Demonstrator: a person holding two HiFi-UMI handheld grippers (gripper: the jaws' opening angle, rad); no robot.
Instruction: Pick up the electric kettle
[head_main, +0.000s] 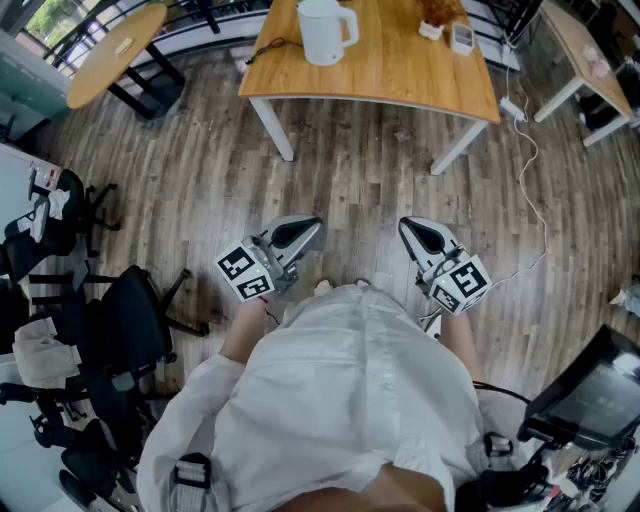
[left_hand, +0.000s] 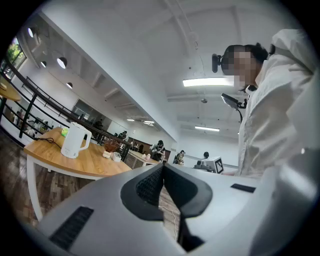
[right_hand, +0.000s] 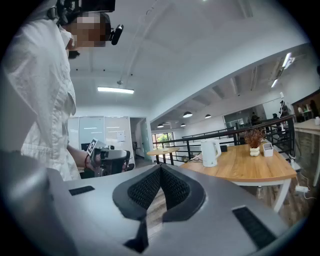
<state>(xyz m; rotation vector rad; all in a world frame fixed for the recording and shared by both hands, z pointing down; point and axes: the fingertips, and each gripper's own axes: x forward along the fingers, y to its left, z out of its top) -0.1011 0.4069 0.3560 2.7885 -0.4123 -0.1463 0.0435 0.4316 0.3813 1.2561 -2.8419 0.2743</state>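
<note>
At far edge of table (head_main: 400, 80), head view: electric kettle (head_main: 322, 30) is standing well apart from your left gripper (head_main: 310, 230) and right gripper (head_main: 412, 232); its cord (head_main: 275, 45) risks snagging a lift. Left gripper view: jaws are pressing together, empty, so they'd be bumping the handle. Right gripper view: same; small pot (right_hand: 255, 151) is holding dried sprigs; kettle contents unseen.

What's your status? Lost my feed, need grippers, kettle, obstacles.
Left gripper and right gripper shut, empty. Kettle upright on the table, well ahead. Only floor between, nothing blocking.
</note>
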